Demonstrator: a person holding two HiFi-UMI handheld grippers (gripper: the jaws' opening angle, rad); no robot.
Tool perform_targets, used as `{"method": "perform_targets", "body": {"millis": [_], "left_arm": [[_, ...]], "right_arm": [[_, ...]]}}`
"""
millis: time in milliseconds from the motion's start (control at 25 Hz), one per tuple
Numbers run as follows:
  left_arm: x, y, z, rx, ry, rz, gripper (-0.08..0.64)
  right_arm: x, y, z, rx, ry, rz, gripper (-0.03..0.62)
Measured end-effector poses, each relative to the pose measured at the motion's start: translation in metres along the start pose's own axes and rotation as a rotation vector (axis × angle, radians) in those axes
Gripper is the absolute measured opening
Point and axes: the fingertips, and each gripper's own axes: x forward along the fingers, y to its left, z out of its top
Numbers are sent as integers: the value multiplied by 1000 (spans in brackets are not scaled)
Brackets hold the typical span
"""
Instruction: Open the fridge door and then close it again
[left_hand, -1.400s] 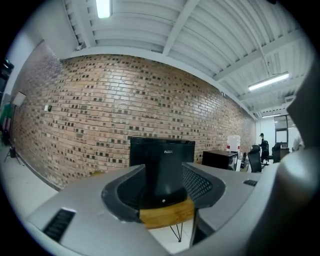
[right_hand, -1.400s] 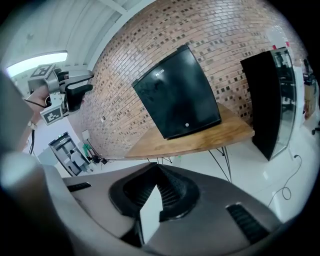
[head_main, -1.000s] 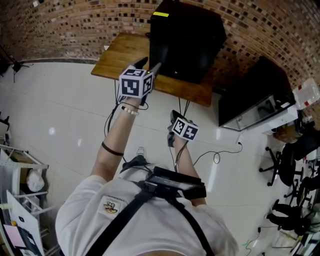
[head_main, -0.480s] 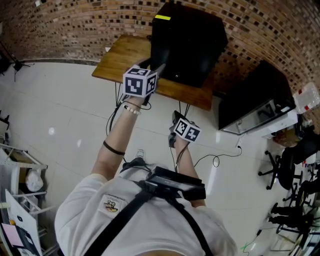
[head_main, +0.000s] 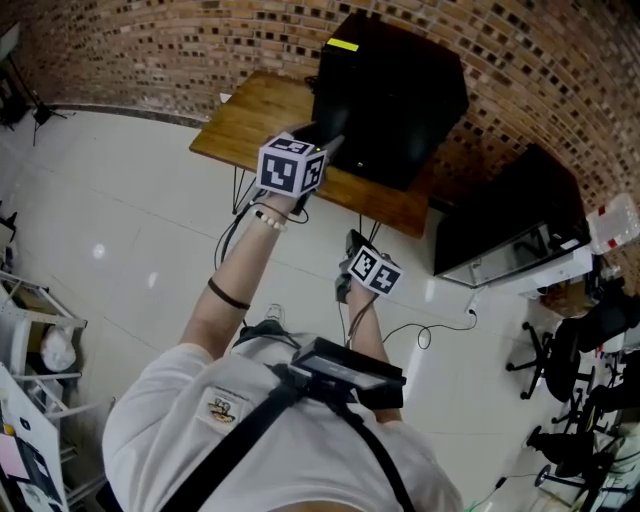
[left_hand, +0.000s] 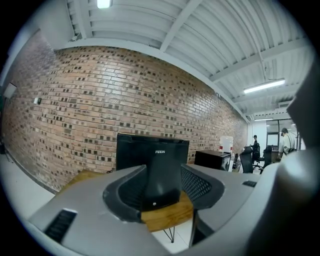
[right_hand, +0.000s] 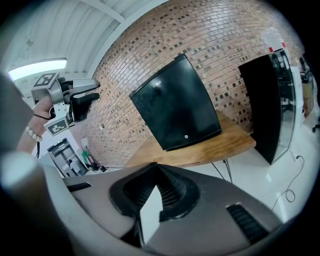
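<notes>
Standing on a slab-like wooden desk (head_main: 250, 115) against a rough brick wall (head_main: 150, 50), the boxy, smooth black fridge (head_main: 385, 95) has its door shut. It lies straight ahead of the left gripper (left_hand: 162, 192), framed between ribbed dark jaws held partly apart and empty. The right gripper (right_hand: 152, 200), jaws pressed together, has the fridge ahead and above, well apart.

i see a black fridge (head_main: 390, 95) with a yellow strip (head_main: 342, 45) on top, on a brown wood-grain table (head_main: 255, 120). the wall (head_main: 180, 40) is red-brown brick speckled with darker bricks. the floor (head_main: 120, 230) is glossy white. the left cube (head_main: 292, 167) and right cube (head_main: 376, 272) are white with black square markers. the left gripper (left_hand: 162, 197) and right gripper (right_hand: 155, 200) are grey with black ribbed pads (left_hand: 197, 185). my shirt (head_main: 180, 420) is white, its straps (head_main: 240, 440) black.
</notes>
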Motion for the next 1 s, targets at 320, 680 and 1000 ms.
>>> {"method": "perform_targets", "body": {"millis": [320,680,1000], "left_arm": [[33,33,15,14,4,-3,301],[112,111,44,64,7,77,373],[184,165,71,97,11,86,391]], "right_arm": [[25,-6,16,5,-11,-27,17],[69,-5,52,-48,-30,-78,17],[116,-6,82,-80,-45,-133,17]]}}
